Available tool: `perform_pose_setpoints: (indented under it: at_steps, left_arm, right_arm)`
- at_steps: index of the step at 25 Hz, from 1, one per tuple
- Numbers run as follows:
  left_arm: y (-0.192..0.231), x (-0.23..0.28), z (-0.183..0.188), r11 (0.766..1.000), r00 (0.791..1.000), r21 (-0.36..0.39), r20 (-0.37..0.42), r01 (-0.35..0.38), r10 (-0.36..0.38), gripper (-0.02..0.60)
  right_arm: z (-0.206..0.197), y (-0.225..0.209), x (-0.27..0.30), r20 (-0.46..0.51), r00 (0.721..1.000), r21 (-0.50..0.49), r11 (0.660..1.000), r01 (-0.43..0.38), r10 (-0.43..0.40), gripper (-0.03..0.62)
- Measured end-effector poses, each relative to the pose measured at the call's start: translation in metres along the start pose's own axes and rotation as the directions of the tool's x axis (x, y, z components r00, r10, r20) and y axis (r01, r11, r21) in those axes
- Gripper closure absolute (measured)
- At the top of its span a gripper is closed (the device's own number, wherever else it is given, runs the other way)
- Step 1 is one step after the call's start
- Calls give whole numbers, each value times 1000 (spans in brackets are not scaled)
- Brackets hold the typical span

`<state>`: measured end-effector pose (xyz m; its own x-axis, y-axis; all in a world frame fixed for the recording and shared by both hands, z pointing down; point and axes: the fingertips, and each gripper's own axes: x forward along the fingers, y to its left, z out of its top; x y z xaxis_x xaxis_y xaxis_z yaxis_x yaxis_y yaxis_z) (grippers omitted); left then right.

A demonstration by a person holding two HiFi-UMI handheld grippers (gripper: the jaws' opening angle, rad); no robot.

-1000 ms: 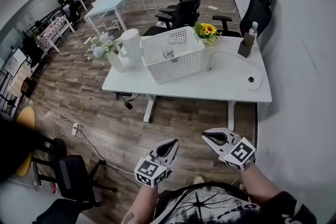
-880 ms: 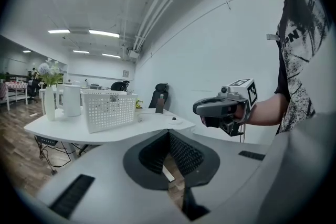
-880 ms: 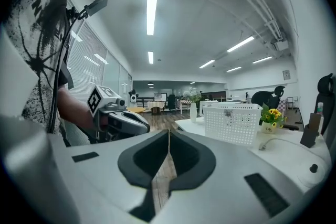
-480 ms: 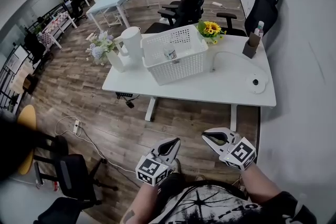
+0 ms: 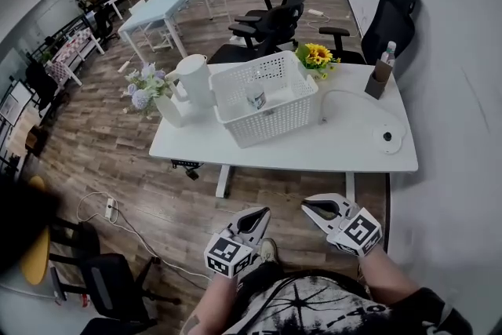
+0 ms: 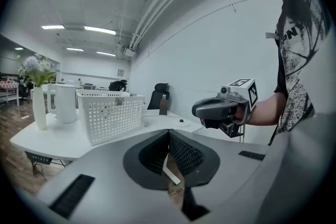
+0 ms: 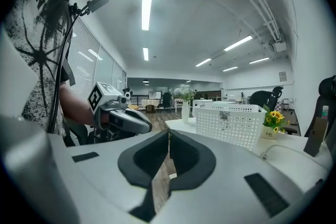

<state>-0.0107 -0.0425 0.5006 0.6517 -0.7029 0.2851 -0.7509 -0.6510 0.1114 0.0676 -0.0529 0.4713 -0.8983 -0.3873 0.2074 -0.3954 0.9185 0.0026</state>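
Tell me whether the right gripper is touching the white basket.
Apart. The head view shows the right gripper over the floor, short of the table edge; the basket stands farther back on it.

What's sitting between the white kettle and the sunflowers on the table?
The white perforated basket sits between the kettle and the sunflowers; the head view shows it plainly.

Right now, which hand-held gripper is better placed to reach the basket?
Left, marginally: the left hand-held gripper sits in line with the middle of the basket, the right hand-held gripper with its right edge. Both are shut and empty.
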Motion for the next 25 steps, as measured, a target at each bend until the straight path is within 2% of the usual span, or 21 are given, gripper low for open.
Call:
perform_pose_setpoints:
  at_steps: [15, 25]
  left_arm:
    - [136, 15, 45, 995, 996, 51, 35, 81, -83, 572]
    - [193, 21, 53, 988, 990, 76, 45, 131, -135, 571]
  right_arm:
    - [39, -66, 108, 20, 991, 7, 992, 129, -129, 571]
    - [47, -90, 152, 24, 978, 14, 979, 205, -205, 571]
